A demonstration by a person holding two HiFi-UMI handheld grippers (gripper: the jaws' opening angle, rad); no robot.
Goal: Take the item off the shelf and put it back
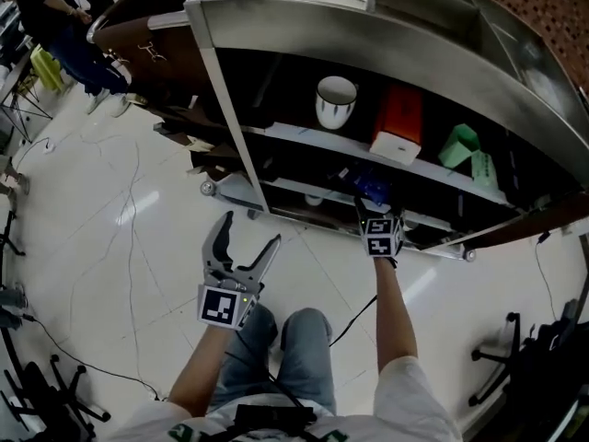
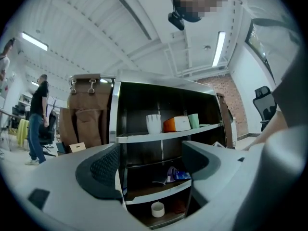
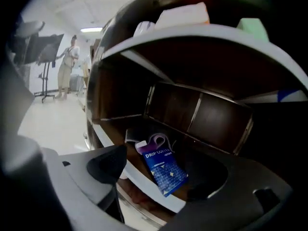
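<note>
A blue drip-coffee packet (image 3: 161, 167) lies on the middle board of the metal shelf (image 1: 276, 26), its lower end hanging over the front edge. My right gripper (image 3: 159, 173) is open, with one jaw on each side of the packet and neither touching it. From the head view the right gripper (image 1: 378, 217) reaches into the dark middle level next to the packet (image 1: 373, 189). My left gripper (image 1: 243, 250) hangs open and holding nothing over the white floor, left of the shelf. It faces the shelf from a distance, and the packet (image 2: 179, 174) shows between its jaws (image 2: 151, 166).
On the upper board stand a white cup (image 1: 335, 101), an orange and white box (image 1: 398, 122) and a green cup (image 1: 458, 145). A small white cup (image 2: 158, 209) sits on the bottom level. Cables cross the floor. An office chair (image 1: 508, 357) stands at right, a person (image 2: 37, 119) far left.
</note>
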